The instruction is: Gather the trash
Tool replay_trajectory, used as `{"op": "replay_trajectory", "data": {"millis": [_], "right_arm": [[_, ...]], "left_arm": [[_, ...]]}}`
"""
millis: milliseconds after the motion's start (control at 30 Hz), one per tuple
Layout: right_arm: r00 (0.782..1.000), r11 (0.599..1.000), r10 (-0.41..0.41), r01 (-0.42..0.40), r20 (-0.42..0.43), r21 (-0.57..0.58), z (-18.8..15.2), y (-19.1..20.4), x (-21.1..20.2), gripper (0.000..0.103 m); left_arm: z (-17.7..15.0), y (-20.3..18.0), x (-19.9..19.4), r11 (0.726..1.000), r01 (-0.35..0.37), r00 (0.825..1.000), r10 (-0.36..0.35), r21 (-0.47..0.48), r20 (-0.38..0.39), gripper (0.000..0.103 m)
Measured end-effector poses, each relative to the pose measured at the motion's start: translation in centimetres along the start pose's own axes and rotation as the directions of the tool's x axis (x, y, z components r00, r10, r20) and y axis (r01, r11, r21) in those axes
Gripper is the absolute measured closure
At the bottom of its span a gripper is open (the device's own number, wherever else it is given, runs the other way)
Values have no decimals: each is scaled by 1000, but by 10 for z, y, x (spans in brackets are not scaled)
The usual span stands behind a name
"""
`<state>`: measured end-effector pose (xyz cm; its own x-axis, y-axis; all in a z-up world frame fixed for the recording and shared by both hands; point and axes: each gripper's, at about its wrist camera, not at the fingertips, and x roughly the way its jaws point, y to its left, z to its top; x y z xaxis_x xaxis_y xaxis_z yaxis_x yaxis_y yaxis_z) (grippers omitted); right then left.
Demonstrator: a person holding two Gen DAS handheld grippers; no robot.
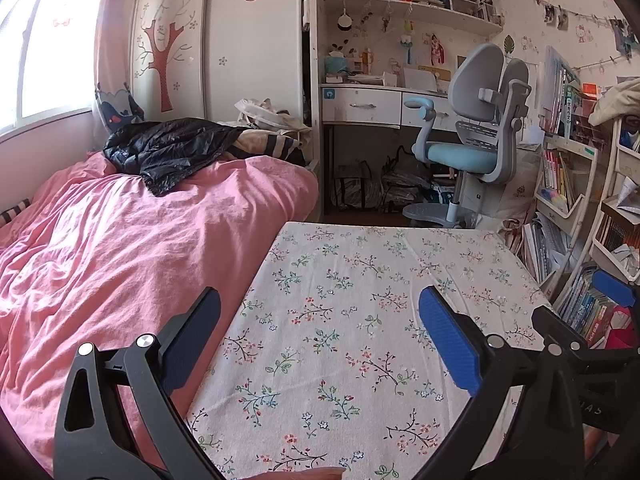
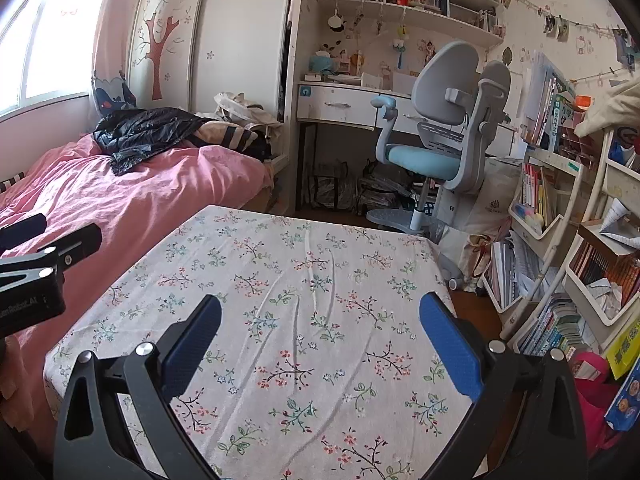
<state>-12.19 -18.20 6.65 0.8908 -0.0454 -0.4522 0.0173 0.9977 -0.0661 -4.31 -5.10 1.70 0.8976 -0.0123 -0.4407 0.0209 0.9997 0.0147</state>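
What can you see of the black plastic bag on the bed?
The crumpled black plastic bag is glossy, thin film, heavily creased and lying flat and slack rather than filled. It sits at the far end of the pink rumpled bedcover, near the window-side wall, one corner trailing down toward the camera. Its right edge touches a beige striped fabric bundle. Neither set of tongs is near it. Its opening isn't visible.

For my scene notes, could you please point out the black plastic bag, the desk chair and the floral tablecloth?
black plastic bag (image 1: 168, 148): left wrist view, crumpled middle.
desk chair (image 2: 424, 162): right wrist view, blue seat cushion.
floral tablecloth (image 2: 304, 280): right wrist view, bare centre.
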Motion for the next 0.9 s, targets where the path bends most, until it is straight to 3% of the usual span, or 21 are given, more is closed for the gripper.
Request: {"op": "replay_trajectory", "data": {"millis": [600, 733, 900], "right_arm": [[999, 1000, 4, -3, -48, 20, -2, -16, 8, 8], [996, 1000, -1, 4, -89, 31, -2, -21, 23, 8], [979, 998, -33, 42, -202, 40, -10, -37, 57, 8]], "left_arm": [[3, 3, 5, 1000, -16, 999, 17, 7, -30, 7], [1, 7, 3, 1000, -20, 999, 20, -3, -28, 7], [0, 7, 9, 998, -53, 996, 55, 29, -70, 7]]}}
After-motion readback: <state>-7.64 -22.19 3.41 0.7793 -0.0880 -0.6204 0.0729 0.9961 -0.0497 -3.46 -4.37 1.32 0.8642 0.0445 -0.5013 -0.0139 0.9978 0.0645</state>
